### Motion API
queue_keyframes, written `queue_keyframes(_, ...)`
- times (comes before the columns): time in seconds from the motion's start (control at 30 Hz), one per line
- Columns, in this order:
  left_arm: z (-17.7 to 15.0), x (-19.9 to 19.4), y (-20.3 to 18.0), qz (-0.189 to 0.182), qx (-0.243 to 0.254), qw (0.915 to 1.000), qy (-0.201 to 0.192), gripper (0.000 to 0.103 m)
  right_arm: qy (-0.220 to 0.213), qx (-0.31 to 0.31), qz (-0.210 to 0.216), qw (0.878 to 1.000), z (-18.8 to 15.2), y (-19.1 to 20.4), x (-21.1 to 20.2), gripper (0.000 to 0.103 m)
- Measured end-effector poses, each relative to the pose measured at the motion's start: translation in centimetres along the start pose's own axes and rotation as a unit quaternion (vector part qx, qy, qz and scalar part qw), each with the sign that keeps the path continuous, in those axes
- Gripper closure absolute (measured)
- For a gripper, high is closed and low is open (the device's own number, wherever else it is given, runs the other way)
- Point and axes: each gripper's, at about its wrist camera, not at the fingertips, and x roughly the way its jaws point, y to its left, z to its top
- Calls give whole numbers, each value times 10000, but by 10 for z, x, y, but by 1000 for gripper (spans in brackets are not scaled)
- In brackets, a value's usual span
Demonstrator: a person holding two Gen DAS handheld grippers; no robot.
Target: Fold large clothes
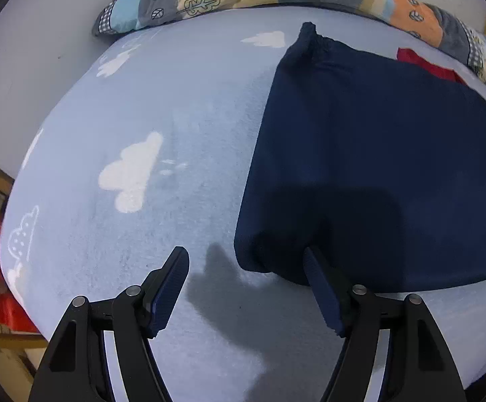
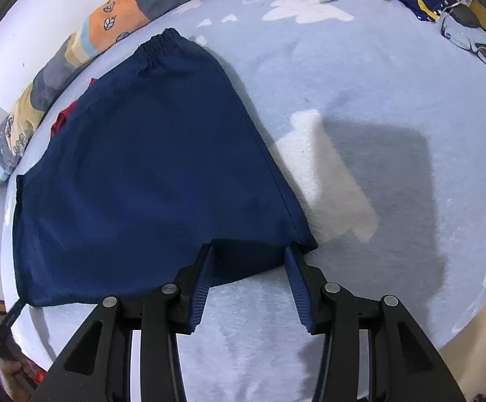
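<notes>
Navy shorts [image 2: 149, 167], flat, waistband pointing away

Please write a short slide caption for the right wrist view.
Open right gripper at the near edge of the folded navy-blue fabric garment on the light-blue cloud-print blanket.

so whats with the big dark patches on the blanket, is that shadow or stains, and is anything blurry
Shadows, not stains. Left wrist view: the left gripper casts a soft shadow on the blue blanket and darkens the navy garment. Right wrist view: a big blocky shadow lies right of the garment. Both views are sharp, with strong fisheye bending and black corners.
</notes>
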Motion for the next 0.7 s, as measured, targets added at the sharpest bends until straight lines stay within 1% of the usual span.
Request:
queue_keyframes(0.1, 0, 1, 1, 25, -1, 10000, 19, 32, -1, -25, -21, 10000, 0, -1, 0, 57)
queue_keyframes(0.17, 5, -1, -2, 2, -41, 10000, -44, 33, -22, 12, 14, 10000, -1, -4, -3, 57)
queue_keyframes(0.2, 6, -5, 0, -57, -101, 9998, -140, 33, -69, 26, 22, 10000, -1, -5, -5, 57)
queue_keyframes(0.3, -2, -34, -15, -325, -260, 9979, -496, 33, -314, -61, -38, 9995, -1, -2, -16, 57)
queue_keyframes(0.37, -5, -38, -17, -454, -222, 9970, -582, 33, -371, -143, -149, 9991, 0, 0, -17, 57)
queue_keyframes(0.5, -7, -23, -28, -546, 98, 9980, -295, 33, -128, -49, -100, 9999, 1, -2, -8, 57)
queue_keyframes(0.6, -7, -10, -36, -537, 324, 9980, -29, 33, -64, -66, -151, 9998, 0, -2, -5, 57)
queue_keyframes(0.7, -5, -13, -42, -455, 440, 9980, -18, 32, -56, -86, -179, 9998, 0, 0, -5, 57)
